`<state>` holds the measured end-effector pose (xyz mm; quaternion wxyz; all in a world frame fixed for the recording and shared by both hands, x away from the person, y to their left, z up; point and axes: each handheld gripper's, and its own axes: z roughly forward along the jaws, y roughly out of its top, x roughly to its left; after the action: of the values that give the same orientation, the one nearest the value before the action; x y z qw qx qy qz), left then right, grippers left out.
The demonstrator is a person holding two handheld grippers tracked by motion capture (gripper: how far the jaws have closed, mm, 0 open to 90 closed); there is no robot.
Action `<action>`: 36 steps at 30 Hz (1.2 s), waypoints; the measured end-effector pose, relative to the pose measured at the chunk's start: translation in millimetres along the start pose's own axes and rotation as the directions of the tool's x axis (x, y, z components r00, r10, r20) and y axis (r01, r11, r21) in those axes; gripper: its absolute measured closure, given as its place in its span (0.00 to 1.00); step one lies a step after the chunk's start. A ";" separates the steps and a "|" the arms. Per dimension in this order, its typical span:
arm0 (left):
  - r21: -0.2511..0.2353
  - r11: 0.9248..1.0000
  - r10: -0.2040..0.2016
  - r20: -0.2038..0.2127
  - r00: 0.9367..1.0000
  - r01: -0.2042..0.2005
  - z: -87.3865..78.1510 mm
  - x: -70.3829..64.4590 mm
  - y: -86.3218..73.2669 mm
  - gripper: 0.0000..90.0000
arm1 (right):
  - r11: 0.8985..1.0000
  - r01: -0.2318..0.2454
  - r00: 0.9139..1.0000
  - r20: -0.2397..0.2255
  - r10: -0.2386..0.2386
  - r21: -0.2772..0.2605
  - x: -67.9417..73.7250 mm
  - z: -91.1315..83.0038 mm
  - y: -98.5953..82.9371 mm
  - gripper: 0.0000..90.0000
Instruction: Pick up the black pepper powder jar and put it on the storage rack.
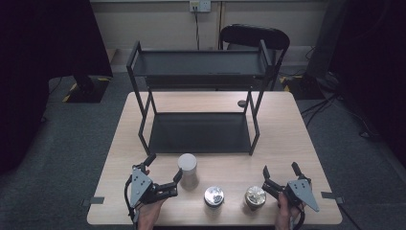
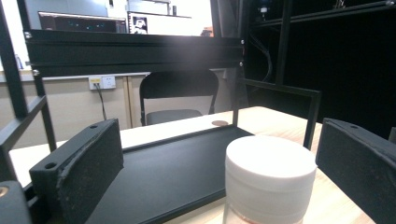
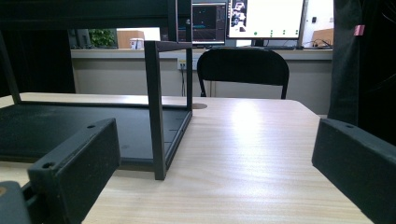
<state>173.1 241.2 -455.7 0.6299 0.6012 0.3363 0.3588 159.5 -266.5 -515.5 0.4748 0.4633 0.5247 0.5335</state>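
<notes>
The left gripper (image 1: 165, 171) is spread wide around the white-capped jar (image 1: 187, 170) on the desk (image 1: 287, 124), jaws not touching it. The right gripper (image 1: 279, 173) gapes wide, empty, beside the gold-lidded jar (image 1: 255, 197).

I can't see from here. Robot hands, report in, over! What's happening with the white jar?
Left gripper open, jaws either side of white-lidded jar, not closed on it. Right gripper open, holding nothing. Black rack just behind the jar.

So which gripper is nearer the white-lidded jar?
Left. The left gripper has its open jaws around the white-lidded jar, not yet touching. The right gripper is open too, far off past two metal-lidded jars.
</notes>
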 end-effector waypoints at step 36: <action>0.082 0.997 -0.006 0.111 0.994 -0.003 29.0 -2.2 -1.8 0.11 | 1.000 0.000 1.000 -0.001 0.000 0.002 -0.2 0.1 0.3 0.00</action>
<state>196.9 224.3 -456.0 0.6228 0.6453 0.3155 0.3100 159.6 -266.7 -515.2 0.4740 0.4634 0.5254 0.5335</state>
